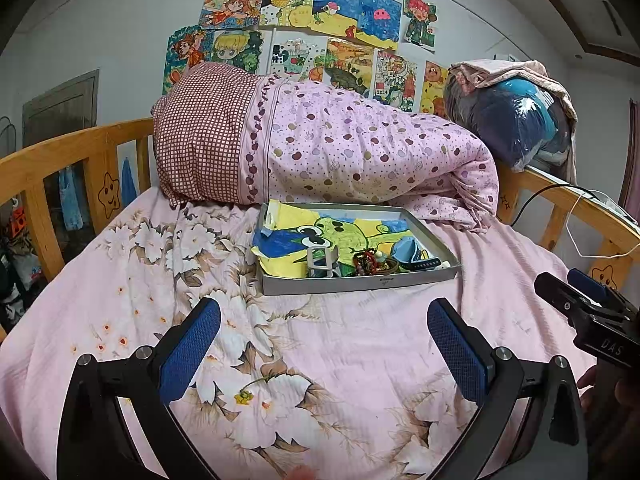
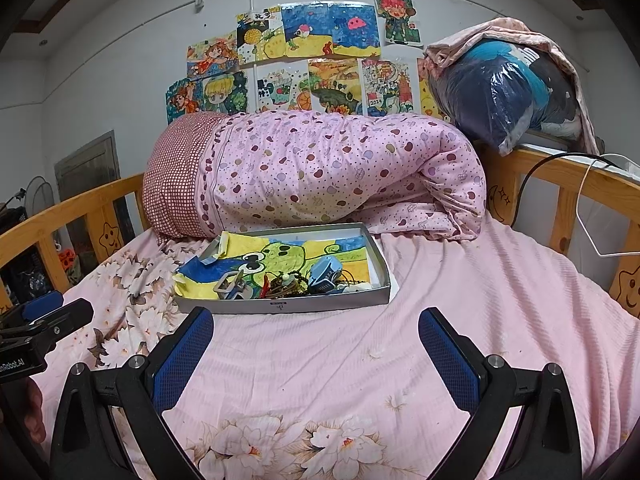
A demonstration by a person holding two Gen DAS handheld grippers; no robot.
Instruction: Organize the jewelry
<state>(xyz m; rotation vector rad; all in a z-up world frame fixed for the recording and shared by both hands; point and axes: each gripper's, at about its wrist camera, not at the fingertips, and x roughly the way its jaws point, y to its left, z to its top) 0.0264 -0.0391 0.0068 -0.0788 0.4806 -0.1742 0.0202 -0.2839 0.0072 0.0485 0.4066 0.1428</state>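
Note:
A shallow grey tray (image 1: 360, 282) (image 2: 288, 306) lies on the pink bed, lined with a child's frog drawing (image 1: 320, 232) (image 2: 280, 258). At its near edge sit a grey clip-like piece (image 1: 322, 261) (image 2: 232, 286), a tangle of beaded bracelets (image 1: 370, 263) (image 2: 286, 285) and a blue watch (image 1: 412, 254) (image 2: 326, 274). My left gripper (image 1: 324, 340) is open and empty, a short way in front of the tray. My right gripper (image 2: 316, 344) is open and empty, just in front of the tray; it also shows at the right edge of the left wrist view (image 1: 588, 308).
A rolled pink quilt (image 1: 320, 148) (image 2: 320, 172) lies right behind the tray. Wooden bed rails (image 1: 60, 168) (image 2: 568, 192) run along both sides. A plastic-wrapped bundle (image 1: 516, 120) sits on the right rail, with cables (image 2: 592, 216) hanging there. Flowered sheet (image 1: 280, 380) spreads in front.

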